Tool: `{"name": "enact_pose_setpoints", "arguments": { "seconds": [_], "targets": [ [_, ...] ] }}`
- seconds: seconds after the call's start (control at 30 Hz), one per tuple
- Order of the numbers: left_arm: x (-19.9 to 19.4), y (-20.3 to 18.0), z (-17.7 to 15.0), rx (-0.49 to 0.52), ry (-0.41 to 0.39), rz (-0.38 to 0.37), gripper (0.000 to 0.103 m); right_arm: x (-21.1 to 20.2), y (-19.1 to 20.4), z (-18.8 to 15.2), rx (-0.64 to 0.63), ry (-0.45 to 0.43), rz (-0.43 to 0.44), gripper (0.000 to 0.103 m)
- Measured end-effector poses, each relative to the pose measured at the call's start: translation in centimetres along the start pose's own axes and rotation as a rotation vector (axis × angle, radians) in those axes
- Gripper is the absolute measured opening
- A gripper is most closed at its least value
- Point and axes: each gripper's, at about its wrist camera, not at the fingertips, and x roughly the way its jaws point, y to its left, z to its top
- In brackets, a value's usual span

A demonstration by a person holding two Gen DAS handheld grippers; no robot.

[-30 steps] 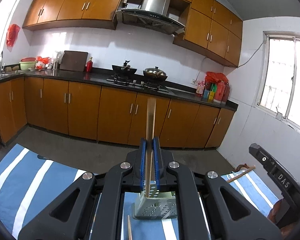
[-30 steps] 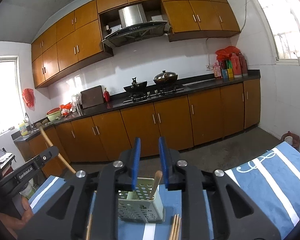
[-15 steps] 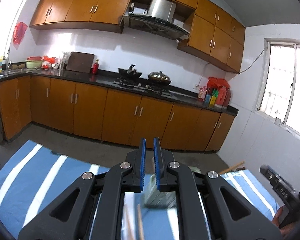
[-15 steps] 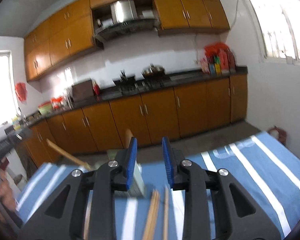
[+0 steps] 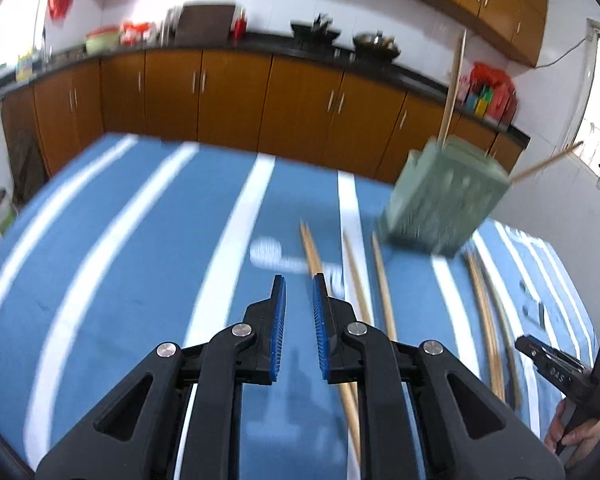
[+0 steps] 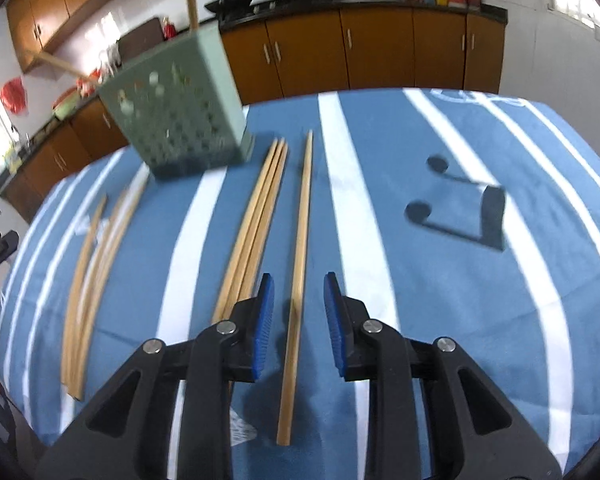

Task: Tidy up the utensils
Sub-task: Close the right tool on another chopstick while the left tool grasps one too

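A green perforated utensil holder [image 5: 444, 196] stands on the blue striped cloth with two chopsticks sticking out of it; it also shows in the right wrist view [image 6: 176, 108]. Several wooden chopsticks lie on the cloth. My left gripper [image 5: 299, 282] is open and empty, just left of a loose chopstick [image 5: 312, 248]. My right gripper [image 6: 299, 282] is open and empty, hovering with a single chopstick [image 6: 300, 248] between its jaws. A group of three chopsticks [image 6: 256, 216] lies just left of it, and more chopsticks [image 6: 96, 248] lie further left.
The blue cloth with white stripes [image 6: 460, 280] covers the table and carries a dark music-note print [image 6: 460, 208]. Kitchen cabinets [image 5: 228, 96] and a counter stand beyond the table. The other gripper shows at the lower right of the left wrist view [image 5: 560, 368].
My left gripper let go of the chopstick, which now stands in the holder. Both grippers have tilted down from the room toward the table. The right gripper's jaws are wider apart.
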Motion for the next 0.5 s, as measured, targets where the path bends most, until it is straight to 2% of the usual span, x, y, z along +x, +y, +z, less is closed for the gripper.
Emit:
{"name": "enact_pose_setpoints", "arguments": {
  "seconds": [0.07, 0.2, 0.3, 0.4, 0.5],
  "targets": [
    [0.3, 0.1, -1.1, -0.002, 0.027, -0.009, 0.015, 0.7, 0.3, -0.5, -0.015, 0.021, -0.022, 0.024],
    [1.1, -0.7, -2.5, 0.007, 0.073, -0.032, 0.015, 0.8, 0.2, -0.6, -0.032, 0.014, -0.064, 0.008],
    [1.8, -1.1, -3.3, 0.016, 0.101, -0.045, 0.015, 1.0, -1.0, -0.2, 0.03, 0.003, -0.114, 0.007],
    [2.1, -1.4, -4.0, 0.024, 0.126, -0.056, 0.015, 0.8, -2.5, 0.3, 0.095, 0.0, -0.122, 0.007],
    [2.6, -1.8, -4.7, 0.037, 0.153, -0.06, 0.015, 0.8, -2.6, 0.3, 0.081, -0.001, -0.126, 0.007]
  ]
}}
